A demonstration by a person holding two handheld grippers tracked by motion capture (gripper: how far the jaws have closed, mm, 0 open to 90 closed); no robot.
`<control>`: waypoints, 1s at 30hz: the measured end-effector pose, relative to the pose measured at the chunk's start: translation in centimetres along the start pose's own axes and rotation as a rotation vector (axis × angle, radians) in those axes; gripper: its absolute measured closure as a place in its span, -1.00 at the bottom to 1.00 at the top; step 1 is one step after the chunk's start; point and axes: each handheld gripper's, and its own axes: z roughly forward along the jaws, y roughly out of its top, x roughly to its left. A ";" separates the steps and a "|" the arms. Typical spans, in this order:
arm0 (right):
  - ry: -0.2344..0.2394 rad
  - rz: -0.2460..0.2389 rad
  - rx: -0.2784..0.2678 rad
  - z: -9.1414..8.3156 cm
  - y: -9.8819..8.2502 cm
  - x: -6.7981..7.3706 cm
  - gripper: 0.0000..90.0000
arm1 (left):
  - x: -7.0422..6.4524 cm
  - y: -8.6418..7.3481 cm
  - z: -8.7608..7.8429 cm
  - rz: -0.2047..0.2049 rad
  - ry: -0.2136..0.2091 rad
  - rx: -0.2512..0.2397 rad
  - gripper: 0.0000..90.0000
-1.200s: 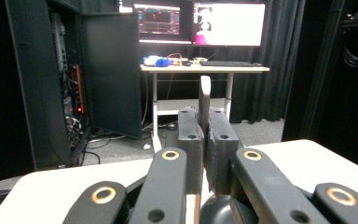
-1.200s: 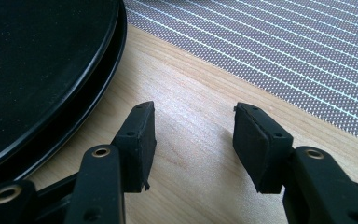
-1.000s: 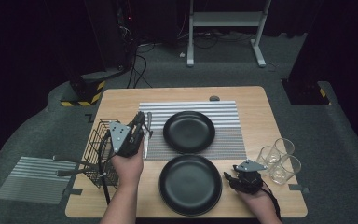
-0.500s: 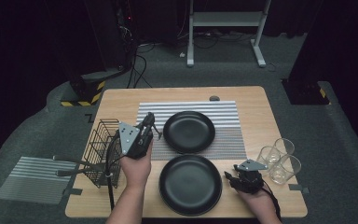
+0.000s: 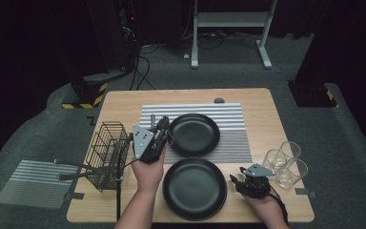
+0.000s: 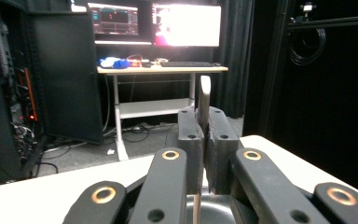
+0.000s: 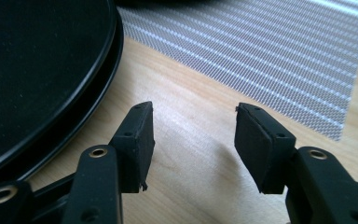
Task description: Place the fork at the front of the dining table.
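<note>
"Tongs first: how did yours stand?"

"Right tongs (image 5: 235,181) lay spread and empty on the surface (image 5: 262,109), just beside the near plate (image 5: 194,188). Left tongs (image 6: 204,121) were pressed tight on a slim utensil (image 6: 205,93). It stood upright beside the far plate's (image 5: 194,134) left rim, over the striped mat (image 5: 228,143)."

"How would you set it down well?"

"I judged it best to keep the pinch firm and tip the utensil level. Then I'd lower it flat onto the mat just beside that plate and only then let go, so nothing knocked the rim."

"Anything you couldn't make out?"

"Whether it was a fork, knife or spoon, because its working end was cut off below my tongs. The wire basket's (image 5: 107,148) contents were too dark to tell."
</note>
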 end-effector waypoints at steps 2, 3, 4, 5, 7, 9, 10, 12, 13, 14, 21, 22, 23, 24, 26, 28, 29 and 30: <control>-0.001 0.002 -0.020 -0.3 0.2 -0.1 0.11 | -0.2 0.0 0.1 0.011 -0.005 0.006 0.91; -0.003 0.006 -0.030 -0.5 0.2 -0.1 0.11 | -0.2 0.0 0.1 0.032 -0.009 0.020 0.91; -0.003 -0.001 -0.039 -0.5 0.3 -0.1 0.11 | -0.6 -0.1 0.3 -0.005 -0.013 0.002 0.91; 0.001 -0.018 -0.033 -0.6 0.3 -0.1 0.11 | -0.5 0.0 0.2 0.029 -0.015 0.024 0.91; -0.008 -0.025 -0.047 -0.6 0.4 0.2 0.10 | -1.1 -0.1 0.4 0.003 -0.019 0.011 0.91; -0.012 -0.029 -0.052 -0.7 0.4 0.4 0.10 | -1.4 -0.2 0.4 -0.004 -0.020 0.021 0.91; -0.012 -0.025 -0.059 -0.7 0.5 0.5 0.10 | -1.5 -0.2 0.5 0.008 -0.031 0.019 0.91; -0.016 -0.032 -0.075 -1.0 0.6 0.7 0.10 | -1.7 -0.2 0.5 0.022 -0.032 0.026 0.91; -0.017 -0.058 -0.080 -1.0 0.8 0.6 0.10 | -1.9 -0.3 0.6 0.007 -0.029 0.023 0.91; -0.016 -0.033 -0.080 -1.2 0.9 0.9 0.10 | -2.1 -0.3 0.7 -0.003 -0.035 0.016 0.91; 0.002 -0.038 -0.119 -1.8 1.5 1.6 0.15 | -3.1 -0.5 1.1 0.001 -0.054 0.017 0.91; 0.003 -0.051 -0.135 -1.9 1.6 1.6 0.17 | -3.3 -0.5 1.1 0.000 -0.058 0.021 0.91; 0.006 -0.061 -0.140 -2.0 1.7 1.7 0.18 | -3.5 -0.5 1.2 0.005 -0.063 0.022 0.91; 0.007 -0.055 -0.144 -2.1 1.8 1.8 0.19 | -3.6 -0.6 1.3 0.001 -0.064 0.022 0.91; 0.008 -0.063 -0.160 -2.4 2.0 1.9 0.20 | -3.9 -0.8 1.5 -0.001 -0.073 0.024 0.91; 0.004 -0.060 -0.178 -2.7 2.3 2.1 0.21 | -4.0 -1.0 1.7 0.009 -0.077 0.026 0.91; 0.003 -0.072 -0.191 -2.8 2.4 2.1 0.22 | -4.2 -1.1 1.7 -0.006 -0.075 0.027 0.91; 0.003 -0.077 -0.197 -2.9 2.5 2.2 0.22 | -4.4 -1.2 1.9 -0.011 -0.079 0.027 0.91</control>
